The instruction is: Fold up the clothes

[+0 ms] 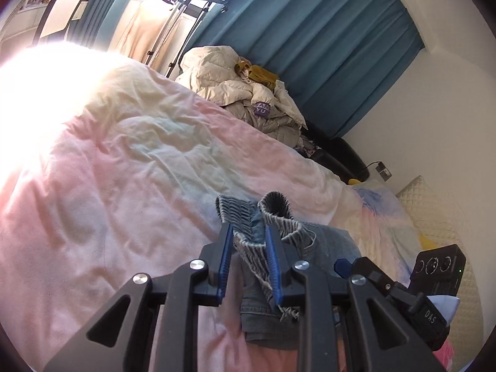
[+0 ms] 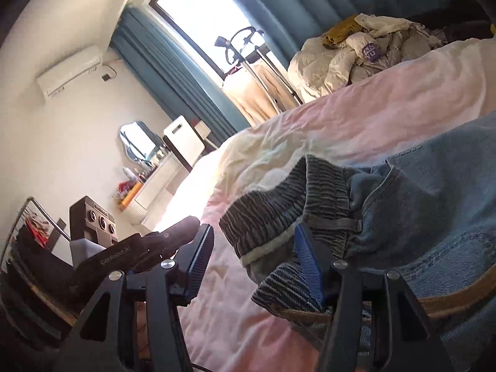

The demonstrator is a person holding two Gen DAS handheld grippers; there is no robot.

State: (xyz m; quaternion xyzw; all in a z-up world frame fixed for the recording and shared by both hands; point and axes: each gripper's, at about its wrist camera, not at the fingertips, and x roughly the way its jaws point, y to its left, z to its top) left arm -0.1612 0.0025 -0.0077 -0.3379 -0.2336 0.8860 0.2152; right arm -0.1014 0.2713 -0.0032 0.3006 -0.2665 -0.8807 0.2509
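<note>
Gripping the ribbed elastic waistband (image 1: 248, 220) of a pair of denim shorts (image 1: 328, 241), the left tool (image 1: 248, 241) has its two blue pads pressed onto a bunched fold of that grey striped band, and the fabric hangs down between the black arms. The right tool (image 2: 251, 251) stands with its jaws apart; the same waistband (image 2: 279, 207) lies in the gap, touching the right-hand blue pad (image 2: 307, 260), while the other pad (image 2: 198, 254) is clear of the cloth. In the right wrist view the shorts (image 2: 434, 204) spread to the right, light blue denim with a stitched pocket edge. They rest on a bed covered by a pink and pale yellow duvet (image 1: 124, 161). At the far edge of the bed lies a heap of cream quilted jackets (image 1: 235, 93) with a mustard garment on top. Beyond it hang teal curtains (image 1: 325, 46) beside a bright window (image 2: 198, 15).
</note>
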